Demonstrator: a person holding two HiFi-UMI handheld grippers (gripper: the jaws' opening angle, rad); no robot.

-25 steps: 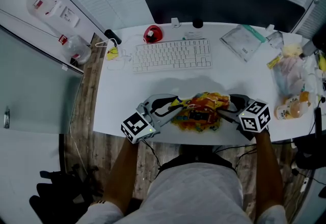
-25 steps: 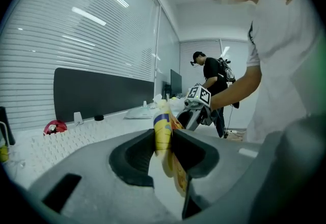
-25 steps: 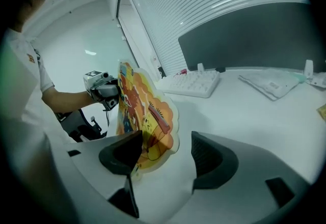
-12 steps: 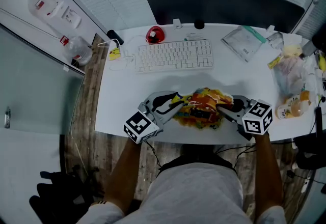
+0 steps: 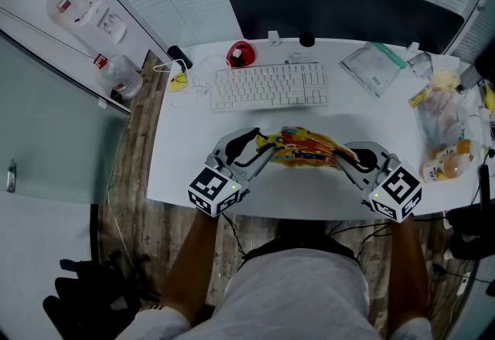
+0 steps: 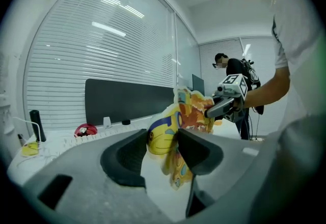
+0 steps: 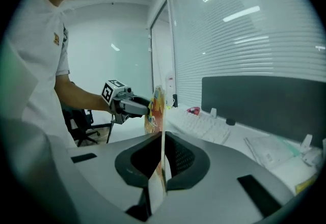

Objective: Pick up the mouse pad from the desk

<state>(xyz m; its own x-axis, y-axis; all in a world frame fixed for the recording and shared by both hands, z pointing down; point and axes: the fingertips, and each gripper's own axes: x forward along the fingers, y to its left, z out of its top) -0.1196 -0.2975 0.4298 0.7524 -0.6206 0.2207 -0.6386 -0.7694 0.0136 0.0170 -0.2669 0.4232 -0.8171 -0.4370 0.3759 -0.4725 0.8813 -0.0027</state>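
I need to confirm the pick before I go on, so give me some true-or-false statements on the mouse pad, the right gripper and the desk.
1. The mouse pad lies flat on the desk. False: it is tilted up on edge and held.
2. The right gripper has its fingers shut on the mouse pad. True.
3. The mouse pad is plain black. False: it carries a bright yellow and orange print.
4. The white keyboard sits on the desk beyond the mouse pad. True.
5. The red object is at the keyboard's right end. False: it is behind the keyboard's left end.
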